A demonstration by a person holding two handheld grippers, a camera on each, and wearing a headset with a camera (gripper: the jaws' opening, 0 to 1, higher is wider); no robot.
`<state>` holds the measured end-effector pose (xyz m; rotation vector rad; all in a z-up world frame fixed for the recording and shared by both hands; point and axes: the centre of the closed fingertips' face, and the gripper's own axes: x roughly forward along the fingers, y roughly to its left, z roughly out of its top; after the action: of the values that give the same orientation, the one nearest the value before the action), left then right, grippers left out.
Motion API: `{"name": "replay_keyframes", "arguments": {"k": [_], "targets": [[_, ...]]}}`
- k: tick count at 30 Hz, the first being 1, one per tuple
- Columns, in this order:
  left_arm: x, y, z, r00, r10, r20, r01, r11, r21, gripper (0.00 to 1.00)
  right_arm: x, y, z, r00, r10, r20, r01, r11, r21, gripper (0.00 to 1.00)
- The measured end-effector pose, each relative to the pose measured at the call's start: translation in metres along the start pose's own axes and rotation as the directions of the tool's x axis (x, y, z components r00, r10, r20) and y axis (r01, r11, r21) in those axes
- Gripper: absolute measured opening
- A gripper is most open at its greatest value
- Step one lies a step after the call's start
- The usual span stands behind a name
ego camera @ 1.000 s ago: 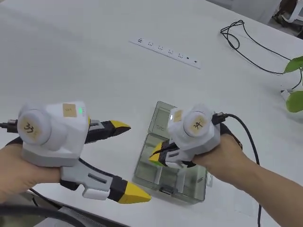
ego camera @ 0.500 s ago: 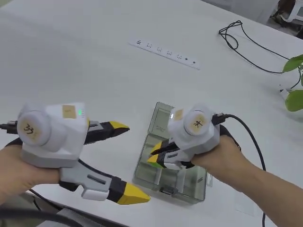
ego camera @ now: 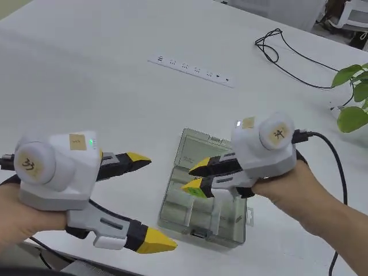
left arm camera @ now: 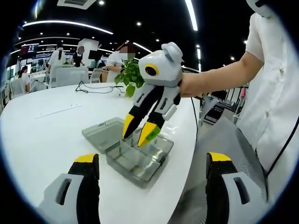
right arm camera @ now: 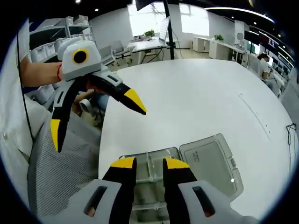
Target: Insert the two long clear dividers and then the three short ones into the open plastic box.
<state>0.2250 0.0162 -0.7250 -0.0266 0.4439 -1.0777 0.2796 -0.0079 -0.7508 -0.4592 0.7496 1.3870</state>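
The right tongs (ego camera: 193, 177) are being held narrow, tips slightly apart, just above the open plastic box (ego camera: 177, 211), which is lying on the tabletop (ego camera: 115, 86) with its lid (ego camera: 201, 148) folded away; nothing is being seen pinched between them. The left tongs (ego camera: 156, 202) are being held wide and empty beside the box. Inside it, clear dividers (right arm camera: 148, 169) are appearing to stand already. Any remaining short divider is probably best being pressed straight down into its wall slots, with the box being steadied by the left tongs
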Motion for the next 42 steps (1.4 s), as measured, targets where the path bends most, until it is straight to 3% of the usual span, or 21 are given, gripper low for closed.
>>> {"name": "replay_keyframes", "arguments": {"k": [8, 23, 32, 42], "targets": [[-0.003, -0.002, 0.000, 0.9999, 0.006, -0.016, -0.005, 1.000, 0.010, 0.97, -0.035, -0.001, -0.016, 0.9991, -0.036, 0.023, 0.035, 0.999, 0.016, 0.32], [-0.005, -0.004, 0.004, 0.9995, 0.010, -0.030, -0.009, 0.999, 0.035, 0.97, -0.086, -0.007, -0.067, 0.9948, -0.099, -0.024, 0.101, 0.994, 0.047, 0.45], [-0.007, -0.003, 0.005, 0.9993, 0.016, -0.032, -0.015, 0.999, 0.035, 0.98, -0.103, -0.009, -0.094, 0.9921, -0.104, -0.070, 0.107, 0.993, 0.045, 0.52], [-0.007, -0.001, 0.005, 0.9992, 0.021, -0.034, -0.020, 0.999, 0.028, 0.98, -0.111, -0.013, -0.133, 0.9834, -0.088, -0.159, 0.094, 0.995, 0.030, 0.57]]}}
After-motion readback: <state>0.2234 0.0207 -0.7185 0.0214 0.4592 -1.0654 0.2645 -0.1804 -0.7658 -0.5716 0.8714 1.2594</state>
